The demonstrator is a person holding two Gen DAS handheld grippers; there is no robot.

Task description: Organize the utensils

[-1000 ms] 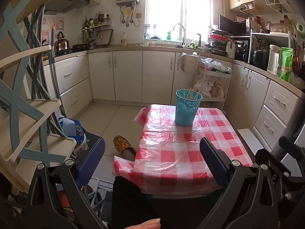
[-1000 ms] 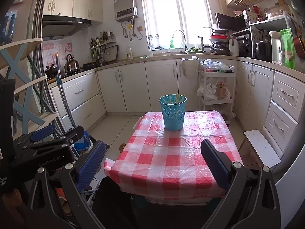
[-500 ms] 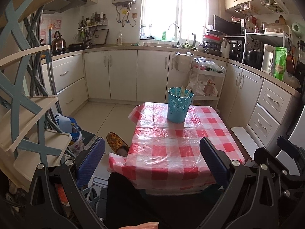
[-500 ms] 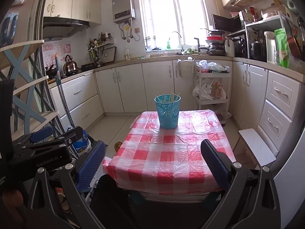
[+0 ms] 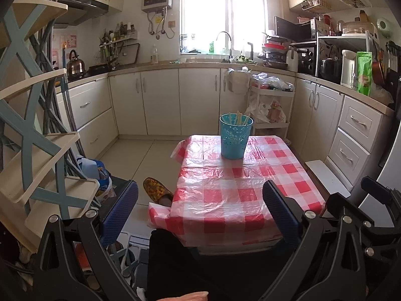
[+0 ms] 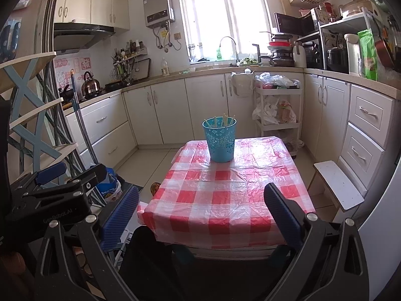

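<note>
A small table under a red-and-white checked plastic cloth [image 6: 225, 188] fills the space straight ahead of the tool. Low to the left of it a yellow patterned slipper [image 5: 156, 190] lies on the tiled floor beside the cloth's hanging corner, and further left stands a blue-and-cream shelf rack [image 5: 32, 150] with a blue printed bag [image 6: 109, 188] at its foot. To the right of the table sits a white stool [image 6: 337, 184], just beside cream drawers [image 6: 366, 135]. Far ahead, past the table, cream base cabinets [image 5: 180, 100] run under a bright window [image 5: 223, 12], with a tap [image 6: 229, 44] at the sink. A kettle [image 6: 89, 85] sits on the stove far left. A white trolley [image 6: 278, 115] holding plastic bags stands ahead and right.
</note>
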